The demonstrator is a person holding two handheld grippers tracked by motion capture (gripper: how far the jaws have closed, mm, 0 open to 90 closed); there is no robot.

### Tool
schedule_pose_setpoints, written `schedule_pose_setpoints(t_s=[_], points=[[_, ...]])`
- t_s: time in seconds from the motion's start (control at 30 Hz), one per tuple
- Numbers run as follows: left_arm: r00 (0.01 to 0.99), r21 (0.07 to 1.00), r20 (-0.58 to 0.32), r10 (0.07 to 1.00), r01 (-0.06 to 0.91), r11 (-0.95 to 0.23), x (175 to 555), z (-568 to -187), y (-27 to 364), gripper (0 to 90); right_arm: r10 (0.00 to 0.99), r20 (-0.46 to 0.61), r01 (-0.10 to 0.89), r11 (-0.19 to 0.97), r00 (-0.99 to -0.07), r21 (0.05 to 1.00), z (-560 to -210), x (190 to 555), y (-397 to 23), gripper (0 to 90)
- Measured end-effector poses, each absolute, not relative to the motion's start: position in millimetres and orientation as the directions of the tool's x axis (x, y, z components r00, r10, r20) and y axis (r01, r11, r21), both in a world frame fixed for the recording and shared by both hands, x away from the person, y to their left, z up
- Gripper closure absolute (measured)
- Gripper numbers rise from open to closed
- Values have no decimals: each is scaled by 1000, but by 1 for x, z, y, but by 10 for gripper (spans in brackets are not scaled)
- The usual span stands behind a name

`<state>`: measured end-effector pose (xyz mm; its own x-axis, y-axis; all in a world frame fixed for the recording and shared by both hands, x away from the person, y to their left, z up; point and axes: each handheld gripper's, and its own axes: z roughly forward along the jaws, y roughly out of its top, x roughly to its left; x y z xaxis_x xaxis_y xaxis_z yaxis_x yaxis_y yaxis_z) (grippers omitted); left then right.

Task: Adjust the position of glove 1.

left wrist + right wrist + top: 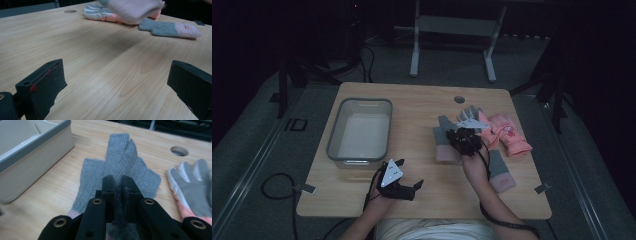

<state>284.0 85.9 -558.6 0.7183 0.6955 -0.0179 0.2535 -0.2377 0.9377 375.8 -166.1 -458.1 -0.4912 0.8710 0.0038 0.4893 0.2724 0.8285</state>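
Dim room, pale wooden surface (422, 107) with a round hole near its far edge. From the high view, a grey bin (360, 131) sits on the left part. The left gripper (408, 176) rests near the front edge, jaws spread and empty. The right gripper (464, 136) is at centre right over a grey glove (445, 142); a white-fingered glove (469, 116) and a pink glove (509, 134) lie just beyond it, and another grey glove (501, 172) lies nearer the person.

Left gripper view: its jaws stand wide apart over bare wood, with a blurred, lifted glove cuff (135, 10) at the far side.

Right gripper view: the right gripper (118, 195) is clenched on a pinched fold of the grey glove (120, 162), the bin (30, 157) to the left.
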Motion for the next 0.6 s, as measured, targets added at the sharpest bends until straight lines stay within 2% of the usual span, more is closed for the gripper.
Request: schedule_pose_setpoints(t_s=[0.23,0.43,0.6], points=[[719,940,-8,695,243,-241,283,-559,86,11,881,-20,474,273,-472,837,-458,339,-163,817],[721,940,-11,693,244,-238,283,-559,86,11,888,-32,529,302,-458,793,-496,324,-156,816],[721,940,-13,693,245,-238,283,-559,86,11,889,24,585,280,-458,761,-520,330,-152,813]])
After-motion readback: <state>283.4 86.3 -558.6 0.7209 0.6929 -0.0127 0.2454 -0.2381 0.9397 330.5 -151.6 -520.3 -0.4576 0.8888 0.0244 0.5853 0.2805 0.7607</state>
